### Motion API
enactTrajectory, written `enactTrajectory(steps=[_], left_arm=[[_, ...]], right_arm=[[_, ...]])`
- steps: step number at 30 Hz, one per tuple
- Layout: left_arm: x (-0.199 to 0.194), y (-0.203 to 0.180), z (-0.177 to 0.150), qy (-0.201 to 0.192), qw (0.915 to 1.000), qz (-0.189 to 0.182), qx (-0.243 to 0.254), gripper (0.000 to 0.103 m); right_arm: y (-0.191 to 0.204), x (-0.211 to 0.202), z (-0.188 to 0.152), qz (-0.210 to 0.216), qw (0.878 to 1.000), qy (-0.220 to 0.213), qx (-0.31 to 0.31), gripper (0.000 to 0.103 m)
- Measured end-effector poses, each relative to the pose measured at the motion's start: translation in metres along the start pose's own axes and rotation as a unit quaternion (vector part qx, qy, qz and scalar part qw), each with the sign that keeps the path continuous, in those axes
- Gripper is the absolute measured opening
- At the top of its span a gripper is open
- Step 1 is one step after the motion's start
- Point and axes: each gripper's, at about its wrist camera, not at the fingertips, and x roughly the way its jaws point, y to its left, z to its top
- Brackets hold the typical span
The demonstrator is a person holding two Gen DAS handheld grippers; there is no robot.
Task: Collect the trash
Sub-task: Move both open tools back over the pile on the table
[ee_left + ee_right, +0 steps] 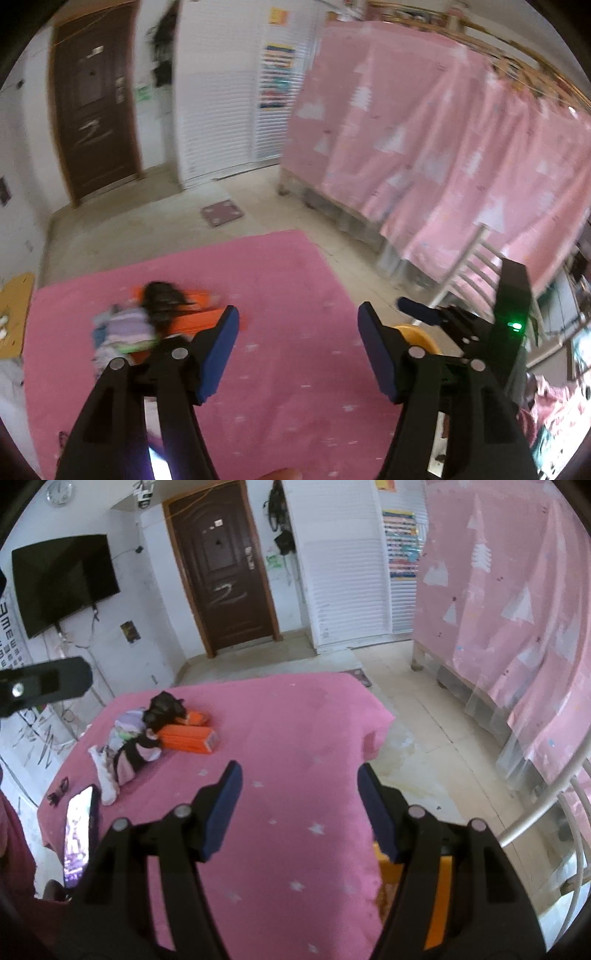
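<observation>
both claws open, nothing between the jaws: left claw [297, 350], right claw [299, 808]. both hang over the pink bed [295, 720]. a lit phone [79, 834] lies at the near left edge. further on, up and left of both claws, well apart, sits the pile [129, 746] of clothes, with two orange boxes [188, 738] touching it, likely the trash. the front box's long axis runs left-right, slightly skewed, end cap facing right. left claw looks nearer in its blurred view. door [221, 572] beyond.
</observation>
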Motion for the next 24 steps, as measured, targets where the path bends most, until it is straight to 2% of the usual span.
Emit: enactTrajectory(steps=[11,19,24], left_arm=[[-0.008,0.1,-0.001,0.005,0.9965,0.063,-0.054,0.061],[0.005,0.162,-0.015,0.039,0.9893,0.107,-0.091,0.066],[0.02,0.189,-0.027,0.066,0.9849,0.113,-0.113,0.066]], right_arm=[[0.059,0.035,0.025,0.021,0.999,0.02,-0.041,0.063],[0.087,0.063,0.036,0.028,0.996,0.042,-0.067,0.063],[0.104,0.076,0.039,0.039,0.995,0.052,-0.079,0.063]])
